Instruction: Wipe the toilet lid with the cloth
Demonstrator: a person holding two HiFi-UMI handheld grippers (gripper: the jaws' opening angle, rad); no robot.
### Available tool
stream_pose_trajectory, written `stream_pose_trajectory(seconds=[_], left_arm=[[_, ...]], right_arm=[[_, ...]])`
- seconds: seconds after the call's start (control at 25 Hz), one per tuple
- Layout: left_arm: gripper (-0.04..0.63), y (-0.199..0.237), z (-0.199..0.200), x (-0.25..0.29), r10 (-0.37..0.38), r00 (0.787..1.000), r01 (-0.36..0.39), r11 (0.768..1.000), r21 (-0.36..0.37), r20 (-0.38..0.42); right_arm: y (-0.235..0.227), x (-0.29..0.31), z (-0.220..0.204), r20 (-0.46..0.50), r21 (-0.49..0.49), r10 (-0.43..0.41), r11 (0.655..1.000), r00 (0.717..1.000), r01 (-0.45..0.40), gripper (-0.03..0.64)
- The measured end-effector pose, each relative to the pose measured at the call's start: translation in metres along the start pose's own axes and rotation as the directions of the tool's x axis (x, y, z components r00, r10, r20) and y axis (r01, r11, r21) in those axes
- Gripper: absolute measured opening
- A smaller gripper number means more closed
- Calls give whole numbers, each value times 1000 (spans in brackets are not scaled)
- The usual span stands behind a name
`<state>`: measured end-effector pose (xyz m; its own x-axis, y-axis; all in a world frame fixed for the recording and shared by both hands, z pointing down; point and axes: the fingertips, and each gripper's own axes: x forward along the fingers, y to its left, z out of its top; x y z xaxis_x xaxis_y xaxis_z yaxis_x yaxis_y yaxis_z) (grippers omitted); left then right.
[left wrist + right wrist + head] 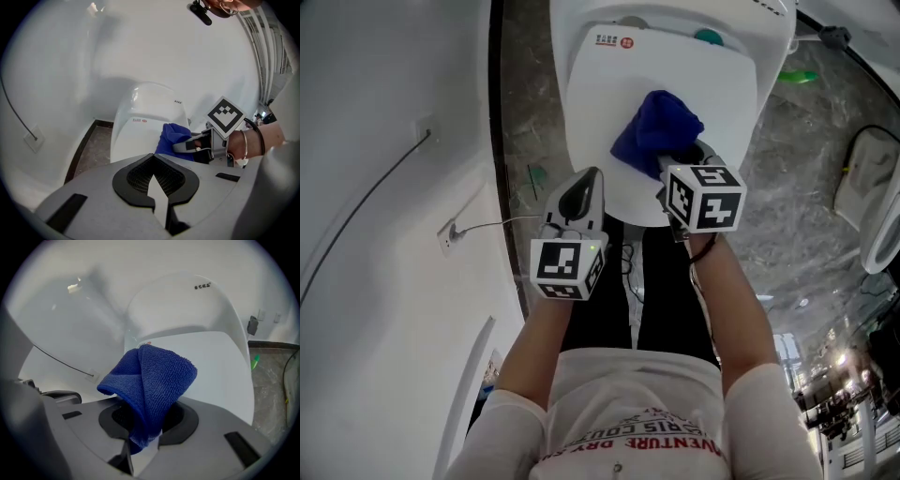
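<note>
the right gripper pinches a blue cloth over the toilet lid. only its own view shows the left gripper closed, empty.

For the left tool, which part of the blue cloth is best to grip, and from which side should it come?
Probably the loose folded bunch of the cloth beyond the right tool, which is shut on its near end. Bring the left tool in from the left, over the bare toilet lid: the fold's edge sticks out on that side.
</note>
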<state>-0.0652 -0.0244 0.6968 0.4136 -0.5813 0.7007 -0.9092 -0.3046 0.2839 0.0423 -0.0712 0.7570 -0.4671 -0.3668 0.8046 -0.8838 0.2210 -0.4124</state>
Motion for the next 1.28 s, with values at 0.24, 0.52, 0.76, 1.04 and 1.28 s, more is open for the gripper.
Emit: stream_pose_trajectory(seconds=[0.24, 0.52, 0.76, 1.04, 1.28], left_arm=[[6, -52, -1, 19, -22, 1000, 22, 1000, 15, -14], [6, -106, -1, 43, -49, 999, 49, 998, 34, -19], [6, -146, -11, 60, -68, 997, 69, 996, 50, -30], [6, -171, -32, 66, -108, 991, 115, 989, 92, -73], [6, -169, -32, 55, -128, 990, 133, 986, 105, -54]], right_arm=[[-60, -36, -10, 15, 27, -45, 999, 999, 45, 87], [-119, -70, -32, -9, 27, -80, 996, 997, 80, 87], [-182, -94, -57, -58, 4, -187, 982, 981, 188, 87], [-225, -115, -83, -81, 78, -263, 960, 961, 269, 87], [-201, -142, -73, -2, 148, -228, 963, 974, 226, 87]])
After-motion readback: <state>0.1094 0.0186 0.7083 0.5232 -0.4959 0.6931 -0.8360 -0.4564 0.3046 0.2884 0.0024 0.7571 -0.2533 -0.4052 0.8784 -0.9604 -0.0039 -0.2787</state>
